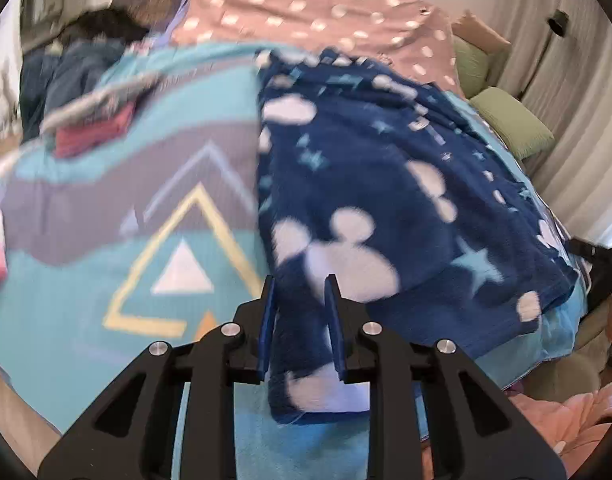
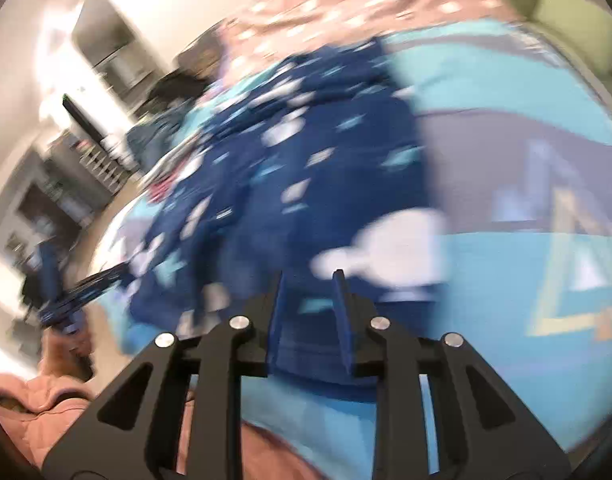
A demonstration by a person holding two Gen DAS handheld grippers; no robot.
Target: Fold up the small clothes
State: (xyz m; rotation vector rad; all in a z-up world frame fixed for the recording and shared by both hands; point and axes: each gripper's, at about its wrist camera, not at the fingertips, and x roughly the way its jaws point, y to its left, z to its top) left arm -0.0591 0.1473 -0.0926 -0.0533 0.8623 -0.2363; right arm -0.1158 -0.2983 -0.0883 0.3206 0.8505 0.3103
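Navy fleece garment (image 1: 386,184) with white cloud and star print spread on turquoise patterned blanket (image 1: 126,264), occupying 12 to 3 o'clock of left wrist view.

Left gripper (image 1: 300,292) clenched on near hem of garment at 6 o'clock.

Right gripper (image 2: 310,284) parted over garment edge, fabric between jaws; grasp indeterminate owing to blur.

Green cushions (image 1: 514,124) at 2 o'clock.

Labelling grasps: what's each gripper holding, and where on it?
Left gripper pinches the navy garment at its near edge. Right gripper has the garment between its fingers; blur hides any grip.
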